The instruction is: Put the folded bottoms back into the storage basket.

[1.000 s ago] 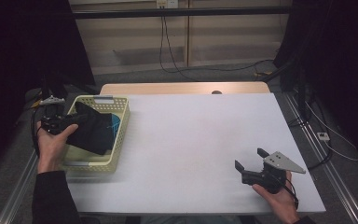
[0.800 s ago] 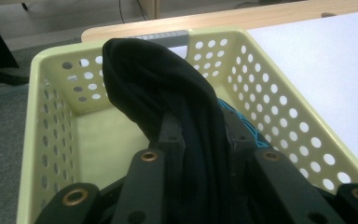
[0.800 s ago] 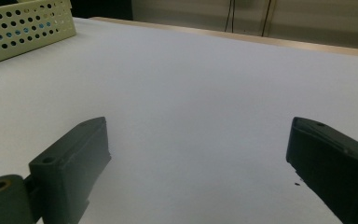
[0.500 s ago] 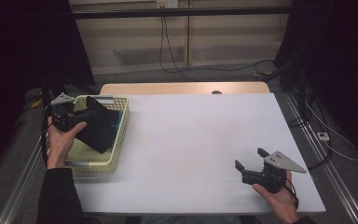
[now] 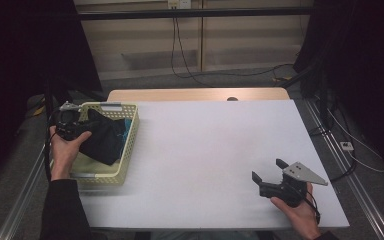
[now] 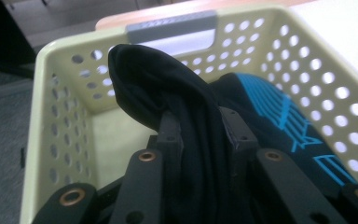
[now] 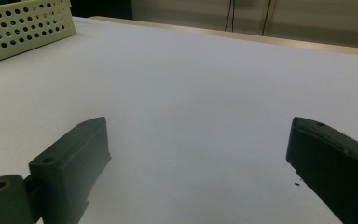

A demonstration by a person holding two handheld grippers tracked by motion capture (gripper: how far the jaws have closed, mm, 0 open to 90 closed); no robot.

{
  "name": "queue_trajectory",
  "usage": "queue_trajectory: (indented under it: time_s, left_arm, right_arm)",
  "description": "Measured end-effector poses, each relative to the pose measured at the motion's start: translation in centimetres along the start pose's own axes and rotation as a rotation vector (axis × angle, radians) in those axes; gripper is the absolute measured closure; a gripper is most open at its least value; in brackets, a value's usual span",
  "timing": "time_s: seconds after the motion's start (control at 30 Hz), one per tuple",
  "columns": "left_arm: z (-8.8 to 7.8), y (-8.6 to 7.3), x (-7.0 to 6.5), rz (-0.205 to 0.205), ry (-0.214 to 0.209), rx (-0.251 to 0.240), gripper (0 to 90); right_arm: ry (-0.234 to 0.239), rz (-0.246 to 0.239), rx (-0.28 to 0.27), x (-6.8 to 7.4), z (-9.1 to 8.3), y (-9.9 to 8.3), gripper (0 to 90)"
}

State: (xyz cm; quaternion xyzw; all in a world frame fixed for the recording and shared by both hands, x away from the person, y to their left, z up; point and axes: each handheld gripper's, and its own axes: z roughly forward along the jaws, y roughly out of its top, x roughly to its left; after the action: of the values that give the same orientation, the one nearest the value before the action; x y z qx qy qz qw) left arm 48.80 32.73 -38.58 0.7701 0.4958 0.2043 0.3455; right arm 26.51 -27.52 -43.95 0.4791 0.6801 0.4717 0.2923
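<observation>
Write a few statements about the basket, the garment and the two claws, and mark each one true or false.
1. The left claw is shut on the black garment. True.
2. The basket is blue. False: it is pale yellow.
3. The right claw holds a garment. False: it is open over the white table.
4. The basket stands at the table's left edge. True.
</observation>
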Motion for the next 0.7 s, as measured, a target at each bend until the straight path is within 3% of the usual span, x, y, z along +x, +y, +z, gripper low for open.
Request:
queue_trajectory:
  time_s: [0.13,0.2,0.33,0.4,0.5,0.57,0.6,0.63,0.7]
  left_arm:
    - [0.6,0.1,-0.2,-0.001,-0.002,0.013,72.8]
    - [0.9,0.2,-0.4,0.002,-0.024,0.003,72.8]
    - [1.1,0.5,-1.1,0.058,-0.060,-0.040,72.3]
    - [1.1,0.6,-1.2,0.063,-0.063,-0.046,72.4]
    - [1.2,0.6,-1.2,0.057,-0.036,-0.027,72.4]
    - [1.2,0.4,-0.8,0.040,-0.003,-0.008,72.4]
    - [1.1,0.1,-0.4,0.034,0.033,0.009,71.6]
    - [1.1,0.1,-0.4,0.034,0.033,0.009,71.4]
    - [0.9,-0.4,0.4,0.001,0.070,0.035,71.0]
  right_arm:
    - [0.001,0.000,0.001,0.0,0.0,0.0,5.6]
    - [0.001,-0.001,0.001,0.0,0.0,0.0,5.6]
    - [0.001,-0.001,0.001,0.0,0.0,0.0,5.6]
    - [0.002,-0.001,0.002,0.0,0.0,0.0,5.6]
    - [0.002,0.000,0.002,0.0,0.0,0.0,5.6]
    - [0.000,0.000,0.003,0.0,0.0,0.0,5.6]
    - [0.001,-0.001,0.003,0.0,0.0,0.0,5.6]
    - [0.001,-0.001,0.003,0.0,0.0,0.0,5.6]
    - [0.003,0.001,0.004,0.0,0.0,0.0,5.6]
